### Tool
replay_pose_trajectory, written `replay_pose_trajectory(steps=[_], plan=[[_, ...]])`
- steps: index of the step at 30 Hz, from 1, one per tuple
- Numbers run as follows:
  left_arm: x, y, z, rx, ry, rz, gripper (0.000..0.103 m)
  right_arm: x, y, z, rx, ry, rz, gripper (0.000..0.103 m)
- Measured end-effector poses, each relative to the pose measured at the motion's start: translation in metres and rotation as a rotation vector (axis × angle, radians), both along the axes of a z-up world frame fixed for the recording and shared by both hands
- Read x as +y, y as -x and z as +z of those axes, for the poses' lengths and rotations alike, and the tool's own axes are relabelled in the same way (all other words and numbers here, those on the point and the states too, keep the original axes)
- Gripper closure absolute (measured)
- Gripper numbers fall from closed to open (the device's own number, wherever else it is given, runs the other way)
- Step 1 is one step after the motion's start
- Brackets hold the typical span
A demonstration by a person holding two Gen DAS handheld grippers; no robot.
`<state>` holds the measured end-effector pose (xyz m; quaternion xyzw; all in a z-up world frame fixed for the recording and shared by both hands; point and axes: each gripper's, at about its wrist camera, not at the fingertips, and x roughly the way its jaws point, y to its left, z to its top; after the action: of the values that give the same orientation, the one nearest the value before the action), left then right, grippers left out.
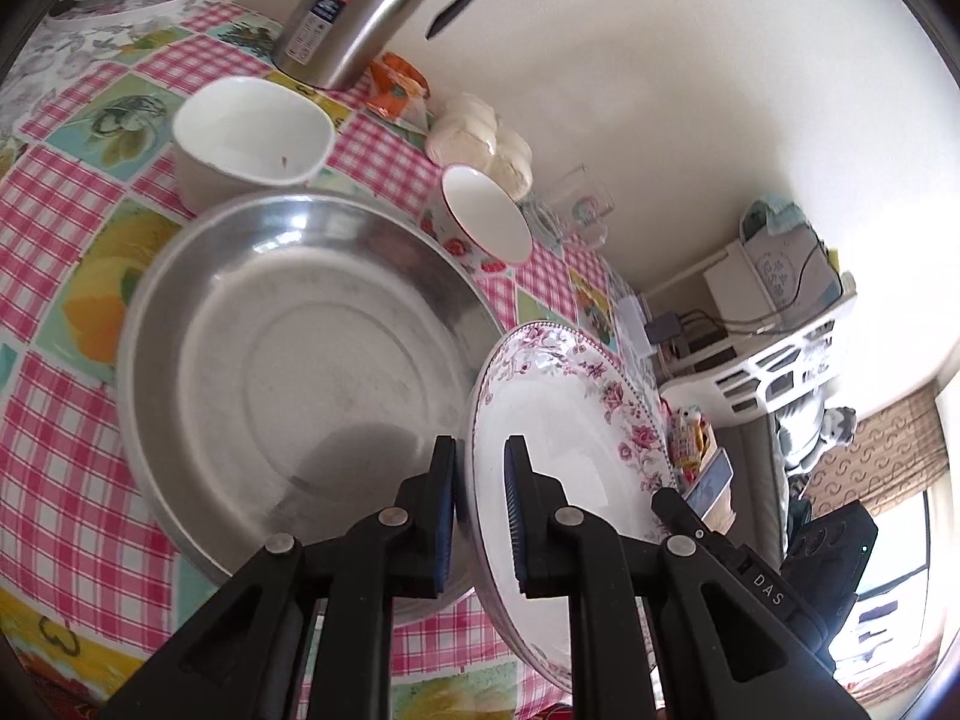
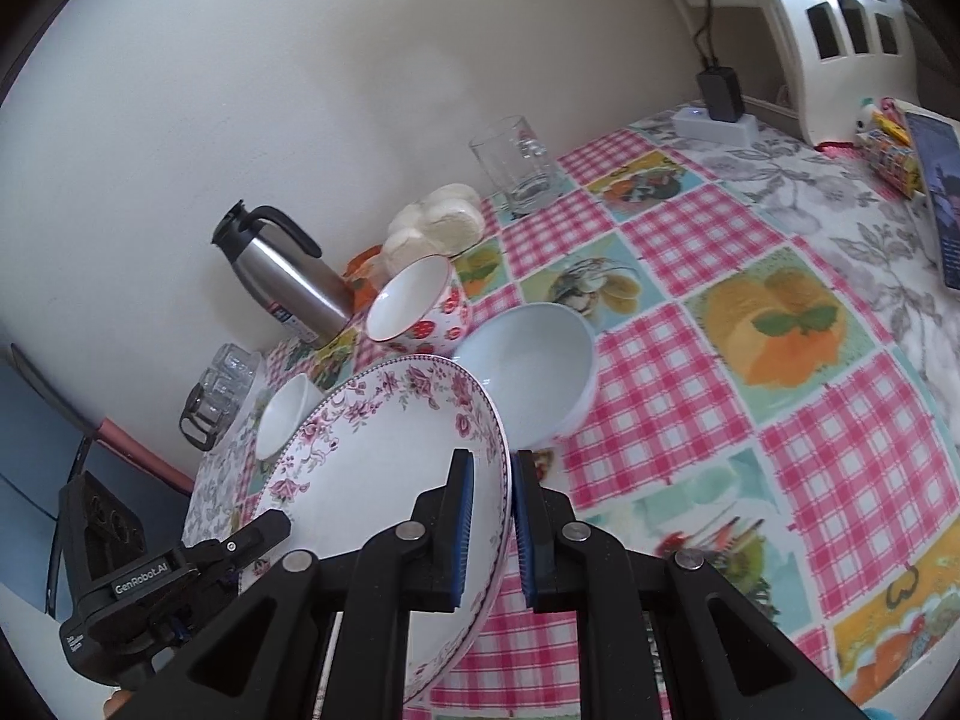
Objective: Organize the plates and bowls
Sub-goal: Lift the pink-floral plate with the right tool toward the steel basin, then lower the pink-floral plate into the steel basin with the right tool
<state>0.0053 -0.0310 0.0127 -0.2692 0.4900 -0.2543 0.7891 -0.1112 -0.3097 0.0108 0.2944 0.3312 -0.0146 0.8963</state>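
A white plate with a pink floral rim [image 1: 576,420] is held tilted above the table between both grippers. My left gripper [image 1: 480,456] is shut on its left rim, and my right gripper [image 2: 493,465] is shut on the opposite rim of the plate [image 2: 372,468]. A wide steel basin [image 1: 288,360] sits on the tablecloth just left of the plate. Behind it stand a white square bowl [image 1: 252,132] and a strawberry-pattern bowl [image 1: 486,222]. In the right wrist view a pale bowl [image 2: 528,366] sits beside the strawberry bowl [image 2: 414,300], and a small white bowl [image 2: 282,414] shows past the plate.
A steel thermos jug [image 1: 360,6] stands by the wall, with a bag of white buns [image 2: 438,222] and a glass mug [image 2: 516,162] nearby. Glasses on a tray [image 2: 222,390] sit at the far corner. A charger block [image 2: 720,96], a white rack [image 2: 828,30] and a phone [image 2: 942,192] line the other end.
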Motion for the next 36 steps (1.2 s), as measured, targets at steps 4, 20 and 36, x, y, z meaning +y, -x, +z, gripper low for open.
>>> replay_pose_trajectory(steps=[4, 20, 36], plan=[[0.020, -0.006, 0.001, -0.005, 0.008, 0.046, 0.089, 0.020, -0.015, 0.006, 0.007, 0.025, 0.043, 0.089], [0.085, -0.034, -0.013, 0.042, 0.017, 0.232, 0.087, 0.086, -0.088, 0.008, 0.076, 0.062, 0.177, 0.089], [0.074, -0.046, -0.039, 0.123, -0.052, 0.207, 0.083, 0.083, -0.118, -0.030, 0.166, 0.069, 0.195, 0.089]])
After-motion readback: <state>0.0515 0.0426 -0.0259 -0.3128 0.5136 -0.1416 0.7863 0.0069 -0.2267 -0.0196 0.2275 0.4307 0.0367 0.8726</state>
